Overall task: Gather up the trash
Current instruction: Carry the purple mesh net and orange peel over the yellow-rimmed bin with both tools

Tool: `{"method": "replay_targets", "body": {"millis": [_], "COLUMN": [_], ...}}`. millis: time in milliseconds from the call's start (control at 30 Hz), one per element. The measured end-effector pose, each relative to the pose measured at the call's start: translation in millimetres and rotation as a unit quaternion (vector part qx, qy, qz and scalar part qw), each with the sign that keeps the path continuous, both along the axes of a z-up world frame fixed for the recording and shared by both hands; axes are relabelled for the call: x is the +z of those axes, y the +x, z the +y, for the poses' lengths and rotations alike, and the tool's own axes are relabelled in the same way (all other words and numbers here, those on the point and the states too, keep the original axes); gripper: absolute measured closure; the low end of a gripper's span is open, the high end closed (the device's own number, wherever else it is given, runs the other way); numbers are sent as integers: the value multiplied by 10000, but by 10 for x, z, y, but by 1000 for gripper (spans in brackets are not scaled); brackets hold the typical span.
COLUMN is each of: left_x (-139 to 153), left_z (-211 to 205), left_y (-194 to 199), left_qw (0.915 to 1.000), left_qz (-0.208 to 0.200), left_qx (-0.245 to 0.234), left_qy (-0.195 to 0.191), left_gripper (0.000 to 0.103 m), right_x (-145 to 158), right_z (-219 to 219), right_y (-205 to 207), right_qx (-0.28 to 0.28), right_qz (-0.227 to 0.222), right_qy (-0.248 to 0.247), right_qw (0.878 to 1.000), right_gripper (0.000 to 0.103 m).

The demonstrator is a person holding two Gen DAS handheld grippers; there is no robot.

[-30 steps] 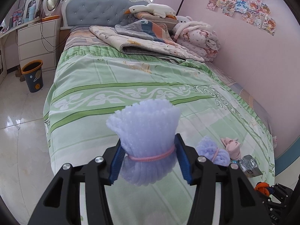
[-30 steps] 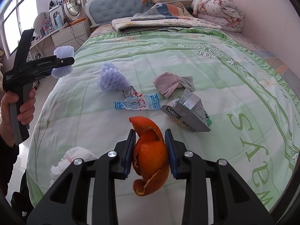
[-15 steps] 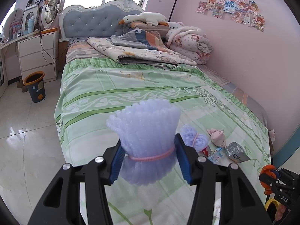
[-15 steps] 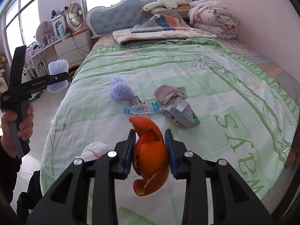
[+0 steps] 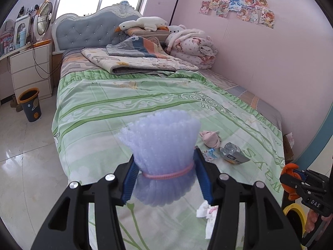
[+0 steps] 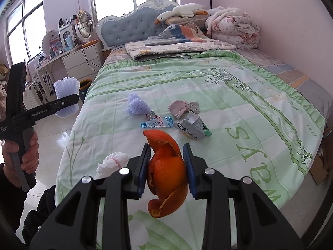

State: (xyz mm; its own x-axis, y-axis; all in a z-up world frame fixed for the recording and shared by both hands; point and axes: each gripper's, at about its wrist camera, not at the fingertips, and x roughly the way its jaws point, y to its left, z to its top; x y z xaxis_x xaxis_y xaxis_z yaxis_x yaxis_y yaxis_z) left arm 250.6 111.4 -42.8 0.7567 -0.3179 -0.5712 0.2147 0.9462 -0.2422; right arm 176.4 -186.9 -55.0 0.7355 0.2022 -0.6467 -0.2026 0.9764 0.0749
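My left gripper (image 5: 164,168) is shut on a lilac foam fruit net (image 5: 162,145) tied with a pink band, held up beside the bed's near left corner. The right gripper (image 6: 166,164) is shut on an orange peel (image 6: 166,166) above the foot of the bed. On the green bedspread (image 6: 239,95) lie a second lilac foam net (image 6: 136,105), a blue candy wrapper (image 6: 157,123), a silver foil packet (image 6: 192,128), a pink cloth bundle (image 6: 183,107) and a white tissue wad (image 6: 111,162). In the right wrist view the left gripper (image 6: 68,102) shows at the left, held by a hand (image 6: 27,152).
A dark blue and orange waste bin (image 5: 30,104) stands on the tiled floor by the white drawers (image 5: 31,68) left of the headboard. Folded blankets (image 5: 141,60) and a plush goose (image 5: 143,24) fill the bed's head. The pink wall (image 5: 270,73) runs along the right.
Both grippers have drawn back from the bed and risen with their loads, so the bed looks smaller and farther. The trash on the bedspread has stayed where it was.
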Motion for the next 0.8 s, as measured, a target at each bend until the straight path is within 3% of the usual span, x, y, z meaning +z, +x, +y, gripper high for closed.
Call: {"method": "replay_targets", "body": {"millis": [800], "left_x": [169], "left_z": [-932], "left_y": [-773], "left_qw": [9946], "left_qz": [-54], "left_qx": [-1041], "left_qy": [23], "left_gripper": [54], "right_x": [329], "right_z": [-540], "right_y": [-923], "right_qx": [-412], "right_qz": [-454], "right_qy": [150], "right_qw": [9980], "right_gripper": [72]}}
